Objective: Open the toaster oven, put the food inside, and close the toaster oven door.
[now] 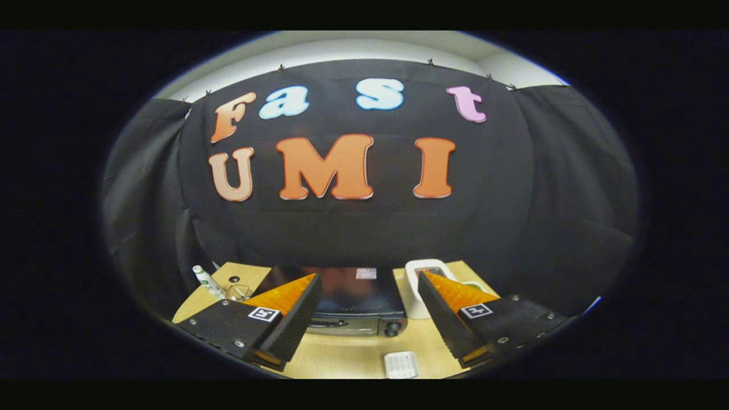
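- Standing at the far left of the wooden table [342,356], beyond the left finger, a small white bottle [206,282] with a green band leans a little; just right of it sits a clear glass object [239,292], too small to make out further.
- Reaching forward over the table, the left finger [287,319] shows its black ribbed pad and an orange side, with a square printed marker on its black housing.
- The gripper [367,319] is released — its two fingers are spread wide apart, nothing between them, pressing on nothing.
- The toaster oven [350,304] sits on the table in the gap between the fingers and a little beyond them; it is dark, with a shiny top, a long handle across its front and a round knob [392,328] at the front's right end. Its door looks closed, though the angle is steep.
- A small white ribbed item [401,364] lies on the table nearer than the oven, between the fingers; what it is I cannot tell.
- A white tray-like dish [418,279] stands just right of the oven, partly behind the right finger; its contents are unclear.
- The right finger [444,319] mirrors the left — black pad, orange side, marker on the housing.
- The food cannot be picked out with any certainty.
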Motion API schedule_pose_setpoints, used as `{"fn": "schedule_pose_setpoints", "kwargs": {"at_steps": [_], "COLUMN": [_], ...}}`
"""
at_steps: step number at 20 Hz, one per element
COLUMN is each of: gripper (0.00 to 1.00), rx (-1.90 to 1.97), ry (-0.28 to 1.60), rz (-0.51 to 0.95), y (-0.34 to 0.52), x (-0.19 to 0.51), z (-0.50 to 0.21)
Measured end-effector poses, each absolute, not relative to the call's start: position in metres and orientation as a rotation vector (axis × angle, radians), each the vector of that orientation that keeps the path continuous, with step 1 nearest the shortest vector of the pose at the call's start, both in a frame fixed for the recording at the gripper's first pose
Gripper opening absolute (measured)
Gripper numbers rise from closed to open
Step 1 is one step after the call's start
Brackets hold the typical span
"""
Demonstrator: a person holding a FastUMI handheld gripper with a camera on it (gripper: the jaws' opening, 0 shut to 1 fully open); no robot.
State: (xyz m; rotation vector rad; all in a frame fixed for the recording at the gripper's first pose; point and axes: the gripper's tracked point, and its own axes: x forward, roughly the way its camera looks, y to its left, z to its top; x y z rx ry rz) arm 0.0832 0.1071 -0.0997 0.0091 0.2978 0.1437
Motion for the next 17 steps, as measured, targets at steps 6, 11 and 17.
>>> {"fn": "schedule_pose_setpoints", "kwargs": {"at_steps": [6, 11, 17], "gripper": [0.99, 0.99, 0.99], "rx": [0.094, 0.012, -0.014], "ry": [0.178, 0.156, 0.135], "rz": [0.187, 0.174, 0.224], "y": [0.067, 0.033, 0.038], "x": [0.048, 0.022, -0.004], "z": [-0.006, -0.005, -0.004]}}
